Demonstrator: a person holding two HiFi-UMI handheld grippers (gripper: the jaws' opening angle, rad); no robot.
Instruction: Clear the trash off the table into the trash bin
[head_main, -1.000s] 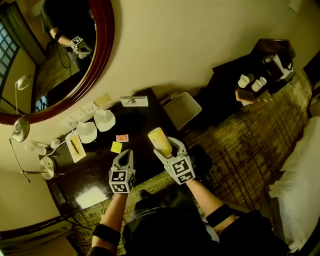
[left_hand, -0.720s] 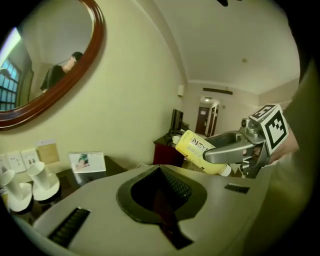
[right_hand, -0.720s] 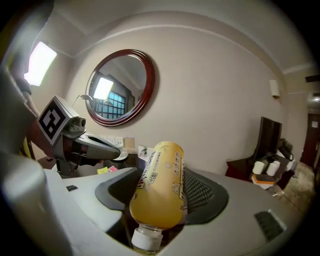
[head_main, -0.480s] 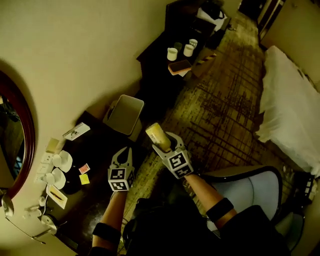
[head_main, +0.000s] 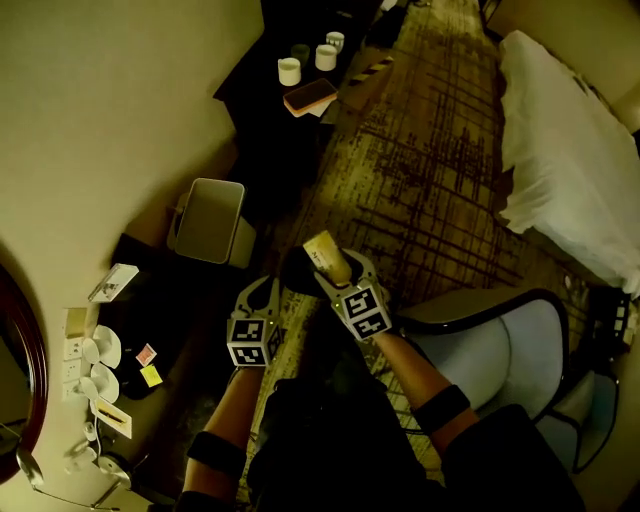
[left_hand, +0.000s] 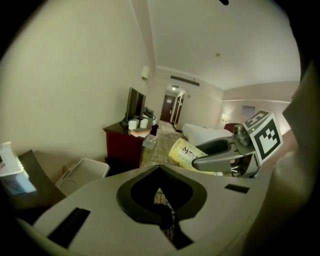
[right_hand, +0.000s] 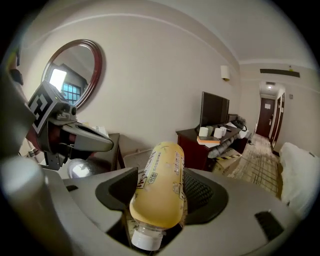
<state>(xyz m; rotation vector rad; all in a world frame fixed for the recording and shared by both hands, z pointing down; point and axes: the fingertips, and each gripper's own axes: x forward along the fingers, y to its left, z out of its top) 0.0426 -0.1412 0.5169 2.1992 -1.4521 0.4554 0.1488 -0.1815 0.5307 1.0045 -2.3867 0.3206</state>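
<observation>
Bottle (head_main: 328, 258) lies clamped lengthwise in right gripper (head_main: 340, 272); trash bin (head_main: 207, 220) at ten o'clock, seemingly nearer the closed left gripper (head_main: 258, 292).

Left gripper (head_main: 259, 287) shut — right gripper (head_main: 341, 268) (alongside) grips bottle (head_main: 325, 253).

Brightness: dim, yellow-tinted light is seen throughout.
Source: a bright window (right_hand: 59, 78) is reflected in the round red-framed wall mirror (right_hand: 82, 60).
Edges: gripper views are bent and blackened at corners.
</observation>
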